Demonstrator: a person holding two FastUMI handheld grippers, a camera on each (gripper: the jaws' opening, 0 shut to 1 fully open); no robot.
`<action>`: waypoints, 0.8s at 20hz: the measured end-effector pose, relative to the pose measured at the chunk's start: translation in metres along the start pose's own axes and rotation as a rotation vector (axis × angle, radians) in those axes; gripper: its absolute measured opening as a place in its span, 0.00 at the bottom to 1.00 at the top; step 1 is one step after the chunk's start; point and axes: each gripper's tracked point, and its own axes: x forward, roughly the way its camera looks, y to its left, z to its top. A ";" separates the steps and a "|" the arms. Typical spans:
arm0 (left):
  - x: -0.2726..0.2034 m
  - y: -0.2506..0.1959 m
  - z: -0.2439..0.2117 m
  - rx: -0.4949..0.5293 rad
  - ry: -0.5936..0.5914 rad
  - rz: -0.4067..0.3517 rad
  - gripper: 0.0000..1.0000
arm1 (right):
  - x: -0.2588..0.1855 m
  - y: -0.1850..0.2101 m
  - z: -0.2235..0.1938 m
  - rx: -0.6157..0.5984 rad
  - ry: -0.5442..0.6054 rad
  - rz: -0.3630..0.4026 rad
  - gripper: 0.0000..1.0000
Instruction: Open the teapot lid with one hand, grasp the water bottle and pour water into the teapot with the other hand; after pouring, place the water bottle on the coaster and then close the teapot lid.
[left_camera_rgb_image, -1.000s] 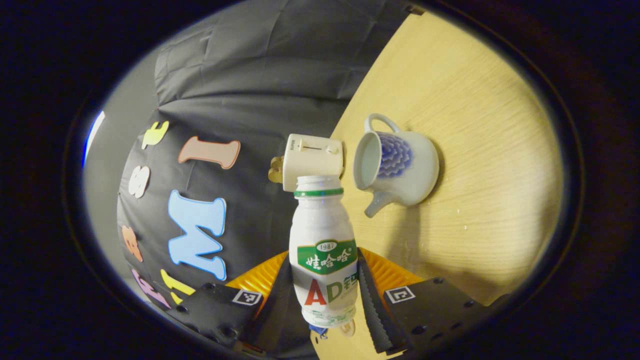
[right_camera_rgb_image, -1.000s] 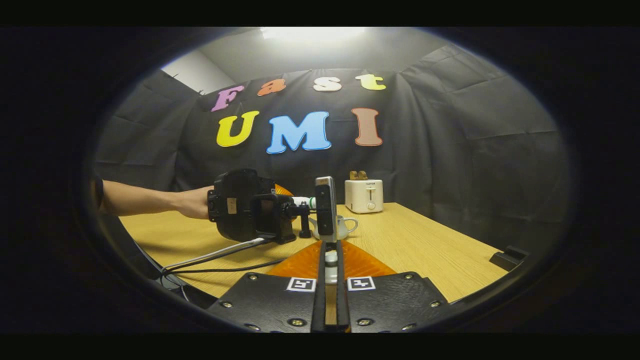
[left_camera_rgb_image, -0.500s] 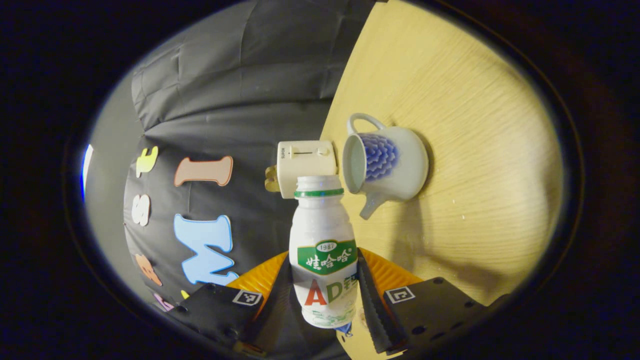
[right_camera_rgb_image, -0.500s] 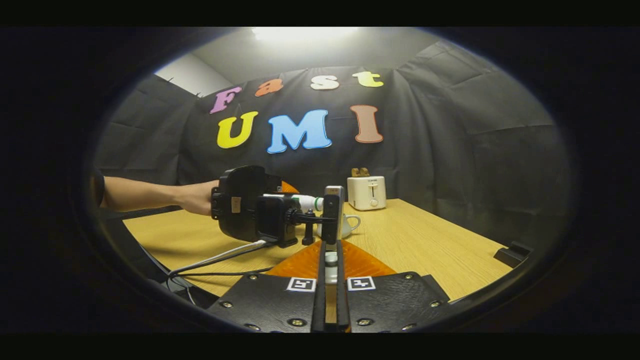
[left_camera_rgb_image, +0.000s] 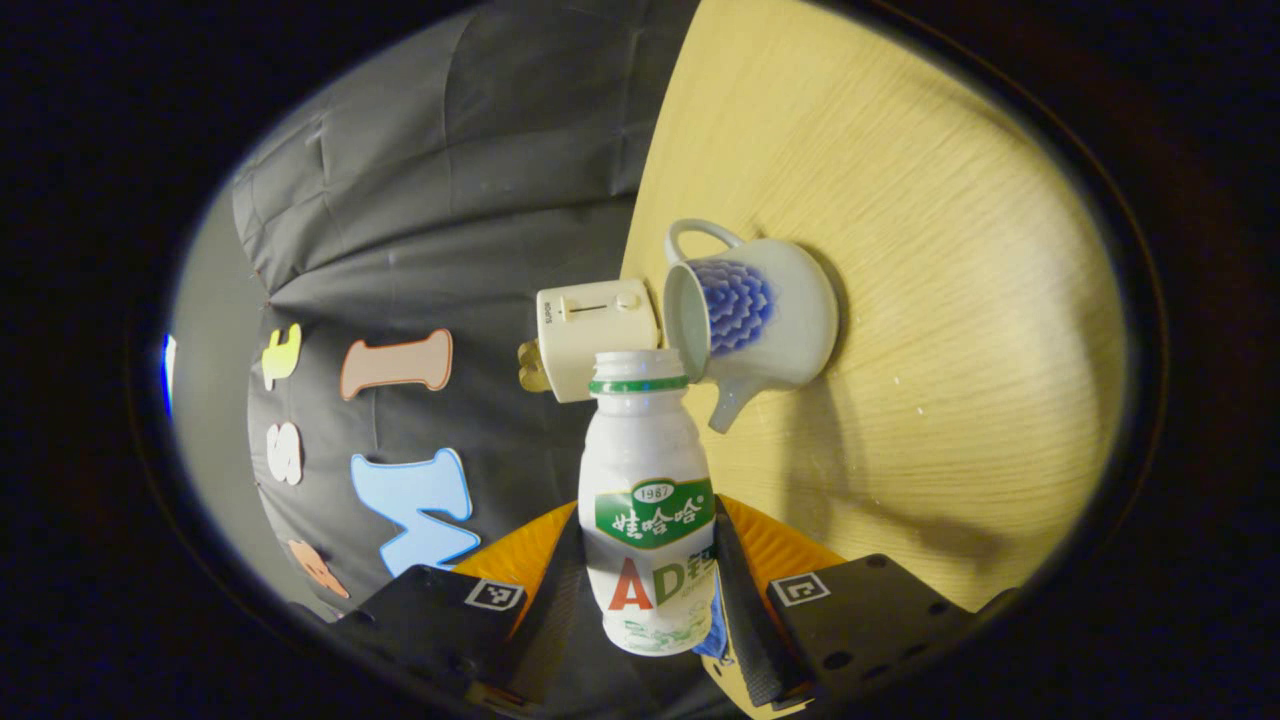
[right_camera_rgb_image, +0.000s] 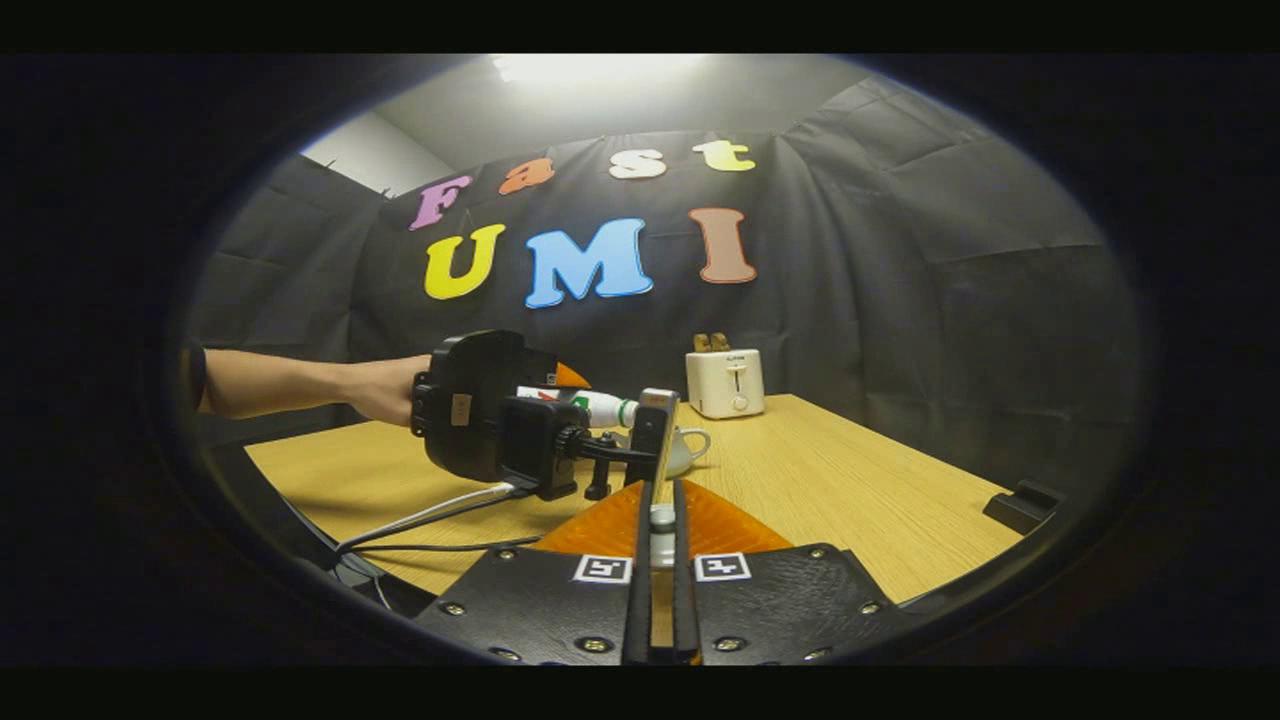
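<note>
A pale wood-grain desk (left_camera_rgb_image: 900, 200) stands in a booth walled with black cloth. In the left gripper view, the left gripper (left_camera_rgb_image: 648, 520) has its fingers (left_camera_rgb_image: 735, 570) clamped on the lower half of the one water bottle (left_camera_rgb_image: 648, 470), one on each side. The bottle is white plastic with no cap, a green ring under its open mouth and a printed label with a green banner above large red and green characters. Its mouth sits just beside the open rim of the single teapot (left_camera_rgb_image: 750, 310), which is white with a blue scale pattern, a loop handle and a short spout, and stands on the desk with no lid on it. Behind it, at the far edge, is one cream toaster (left_camera_rgb_image: 597, 325) with a small maker's mark too fine to make out.

In the right gripper view, the right gripper (right_camera_rgb_image: 660, 490) has its fingers drawn together on the teapot lid (right_camera_rgb_image: 655, 435), which is seen edge-on and held above the desk. Farther off, a hand (right_camera_rgb_image: 385, 390) holds the left gripper with the bottle lying level, its mouth towards the teapot.
</note>
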 end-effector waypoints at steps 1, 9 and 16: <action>0.000 0.000 0.000 0.006 0.001 -0.001 0.80 | 0.000 -0.001 -0.001 0.000 0.001 -0.001 0.24; -0.002 0.004 0.003 0.071 0.002 0.015 0.75 | 0.000 -0.004 -0.003 0.006 0.010 -0.006 0.08; 0.001 0.007 0.002 0.089 0.004 0.026 0.75 | -0.001 -0.005 -0.002 0.012 0.012 -0.008 0.08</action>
